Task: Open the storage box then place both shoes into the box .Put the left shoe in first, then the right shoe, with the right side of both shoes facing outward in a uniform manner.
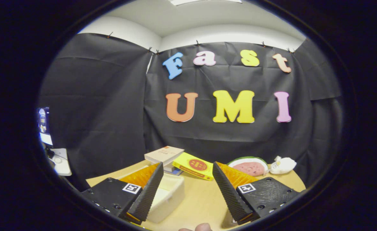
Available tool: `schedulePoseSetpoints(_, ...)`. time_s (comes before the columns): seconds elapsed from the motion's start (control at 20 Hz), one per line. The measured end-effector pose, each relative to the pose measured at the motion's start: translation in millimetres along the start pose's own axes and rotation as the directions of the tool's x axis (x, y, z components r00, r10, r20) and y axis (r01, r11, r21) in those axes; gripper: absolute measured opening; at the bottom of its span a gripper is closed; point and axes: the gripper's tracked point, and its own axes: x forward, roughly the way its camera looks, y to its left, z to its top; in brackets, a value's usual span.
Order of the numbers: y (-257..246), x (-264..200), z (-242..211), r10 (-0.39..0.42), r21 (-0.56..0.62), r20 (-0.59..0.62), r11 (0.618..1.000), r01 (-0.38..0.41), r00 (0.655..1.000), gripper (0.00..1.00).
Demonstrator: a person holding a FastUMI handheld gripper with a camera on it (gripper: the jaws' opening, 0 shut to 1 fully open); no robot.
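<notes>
Storage box [167, 195], a cream-white plastic tub, sits on the tabletop [201, 199] just ahead of the jaws, partly hidden behind the left finger [146, 192]; whether a lid covers it I cannot tell from this angle. It looks light and rigid, with smooth, likely slippery walls, so a pinch on a raised rim or lid lip should hold better than a squeeze on a flat side. A light box may also slide across the wood when pushed, so any lid lift probably needs a straight upward pull. No shoe is visible ahead of the jaws.

The gripper [188, 189] hangs above the tabletop with the jaws spread wide, released and grasping nothing; bare wood lies between them.

Beyond the jaws, a stack of books [164, 155] and a yellow packet [193, 165] lie close behind the box, leaving little room on its far side. Beyond the right finger [230, 189] rest a watermelon-slice toy [248, 166] and a small white plush [283, 165], near the tabletop's rounded far edge. The open lane is the bare strip between the fingers, to the right of the box. A fingertip [203, 227] of the person shows beneath the jaws.
</notes>
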Motion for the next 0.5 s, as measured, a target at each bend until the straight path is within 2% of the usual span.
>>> schedulePoseSetpoints(0.15, -64, -18, -23, -0.066, 0.009, -0.024, 0.998, 0.066, 0.998, 0.93)
schedulePoseSetpoints(0.3, -121, -25, -64, -0.145, 0.022, -0.099, 0.989, 0.147, 0.985, 0.93)
schedulePoseSetpoints(0.5, -161, -27, -137, -0.207, 0.018, -0.267, 0.975, 0.220, 0.941, 0.94)
